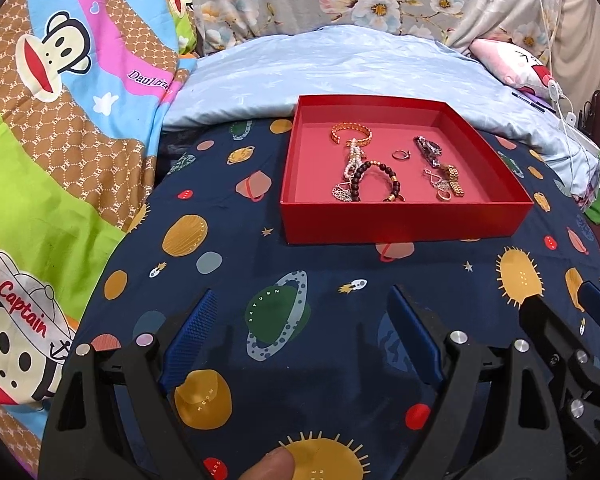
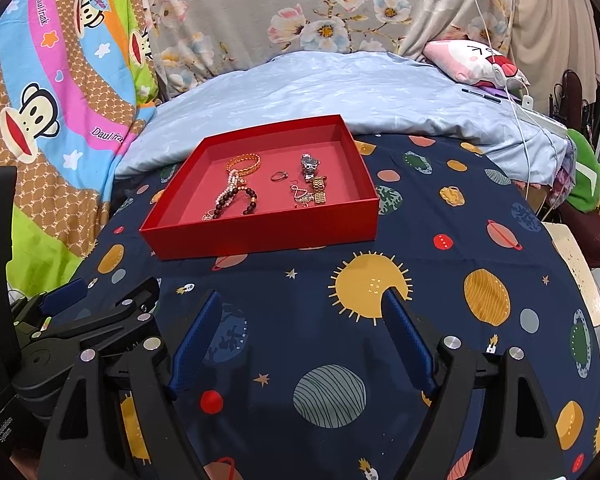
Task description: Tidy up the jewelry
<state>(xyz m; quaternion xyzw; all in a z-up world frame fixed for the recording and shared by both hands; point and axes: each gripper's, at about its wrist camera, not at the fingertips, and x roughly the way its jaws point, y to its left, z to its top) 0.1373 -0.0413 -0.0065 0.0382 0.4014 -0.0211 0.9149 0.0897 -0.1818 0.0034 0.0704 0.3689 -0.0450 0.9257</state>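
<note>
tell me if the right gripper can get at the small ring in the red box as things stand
Probably yes: the right gripper is open and empty, the red box has no lid, and the ring lies apart from the other jewelry.

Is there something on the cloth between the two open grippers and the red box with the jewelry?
Nothing visible lies between them. Only bare planet-print cloth separates the left gripper and right gripper from the red box. Its near wall must be cleared to reach the jewelry inside.

I'm in a home bedroom. Around me lie a navy planet-print sheet (image 2: 380, 340), a cartoon monkey quilt (image 1: 60, 120) and a pale blue duvet (image 2: 320, 88).
</note>
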